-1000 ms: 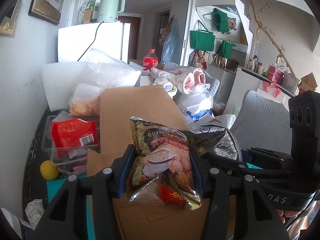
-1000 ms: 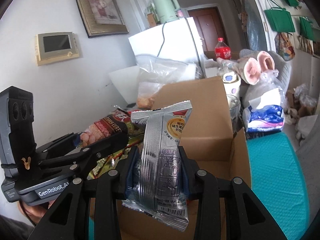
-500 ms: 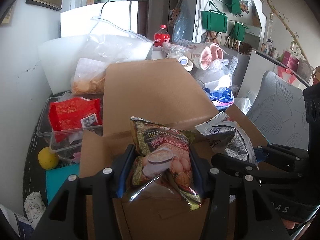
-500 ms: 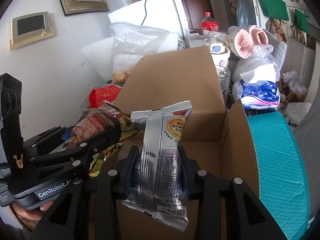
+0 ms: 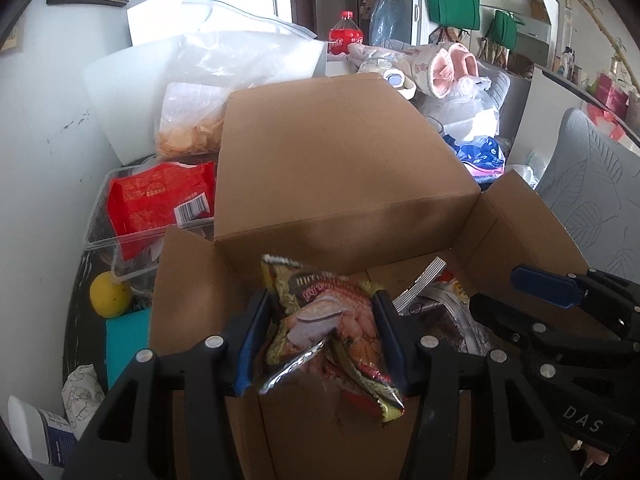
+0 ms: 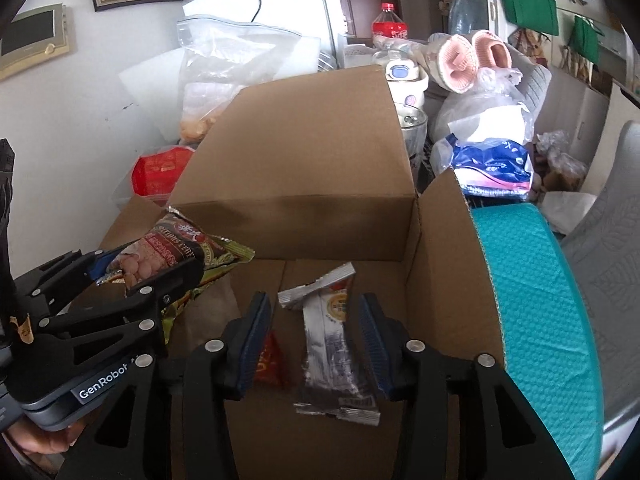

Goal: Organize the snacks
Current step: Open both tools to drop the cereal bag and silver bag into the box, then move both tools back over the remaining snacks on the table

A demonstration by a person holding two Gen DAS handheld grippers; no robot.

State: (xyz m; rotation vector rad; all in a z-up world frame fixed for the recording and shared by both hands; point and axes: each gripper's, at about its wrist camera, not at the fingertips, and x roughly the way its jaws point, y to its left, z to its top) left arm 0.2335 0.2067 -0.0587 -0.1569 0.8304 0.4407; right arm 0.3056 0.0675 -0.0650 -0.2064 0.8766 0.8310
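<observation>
Both grippers hang over the open cardboard box (image 6: 440, 240), inside its raised flaps. The left gripper (image 5: 320, 340) pinches a nut snack bag (image 5: 336, 320) (crumpled). The right gripper (image 6: 316, 336) has just been opening; its pads stand clear of the silver packet (image 6: 328, 344) between them, over the box floor.

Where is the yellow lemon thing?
In the left wrist view, the yellow fruit sits low on the left, beside the cardboard box, just below the clear tub holding a red packet.
</observation>
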